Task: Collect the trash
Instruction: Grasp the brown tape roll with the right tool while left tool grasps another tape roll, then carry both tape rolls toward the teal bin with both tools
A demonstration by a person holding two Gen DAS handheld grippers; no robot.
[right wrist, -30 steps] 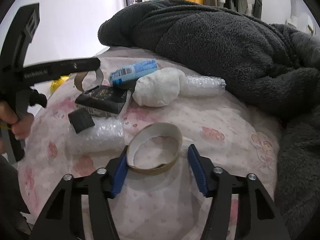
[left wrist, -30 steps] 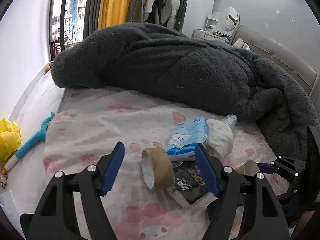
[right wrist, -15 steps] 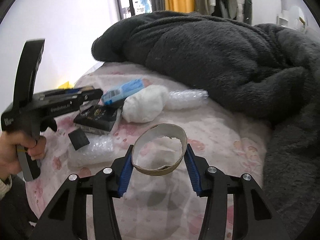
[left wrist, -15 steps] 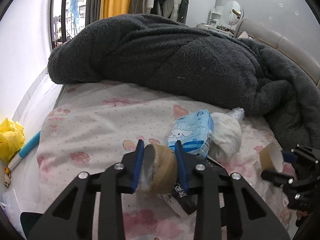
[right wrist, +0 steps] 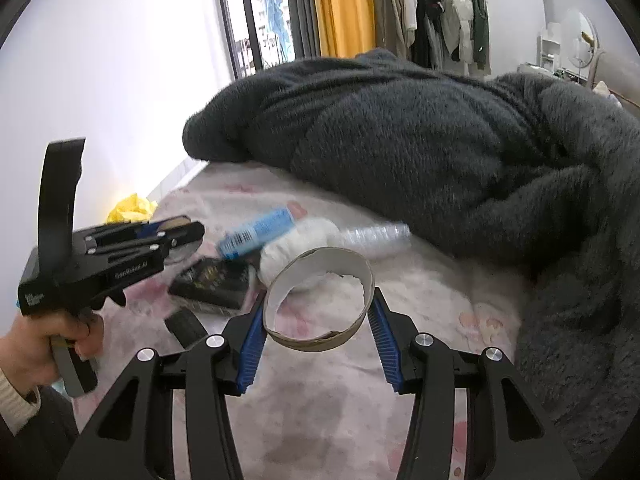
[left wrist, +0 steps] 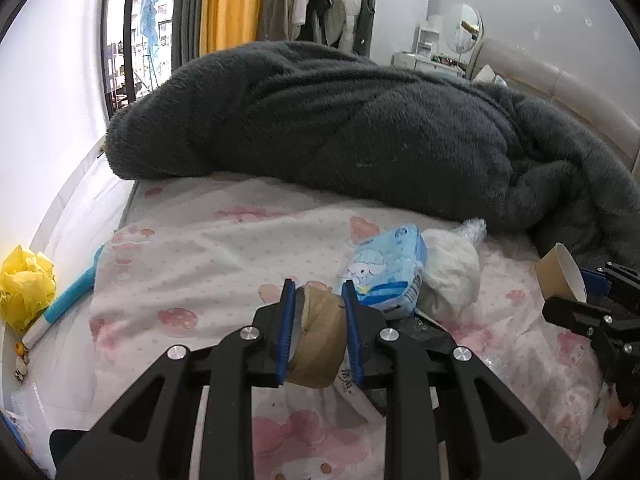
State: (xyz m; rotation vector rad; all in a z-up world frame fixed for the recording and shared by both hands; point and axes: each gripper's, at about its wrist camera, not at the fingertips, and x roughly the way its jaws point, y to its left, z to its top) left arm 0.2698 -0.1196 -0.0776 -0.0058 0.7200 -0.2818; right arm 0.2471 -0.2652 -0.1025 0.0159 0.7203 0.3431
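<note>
We see soft, even daylight from the window (left wrist: 138, 40), which is blown out to white glare. Both fisheye views bend strongly toward their dark rounded corners. In the right wrist view the blue packet (right wrist: 256, 234) and the left hand-held gripper (right wrist: 176, 236) are motion-blurred.

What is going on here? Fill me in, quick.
A person is clearing trash off a bed with a handheld gripper in each hand. The left gripper is shut on a brown tape roll, and the right gripper is shut on a wider cardboard ring; both are lifted off the pink sheet. On the sheet there remain a blue tissue pack, a white wad, a clear plastic bottle and a black packet, beside the grey blanket.
</note>
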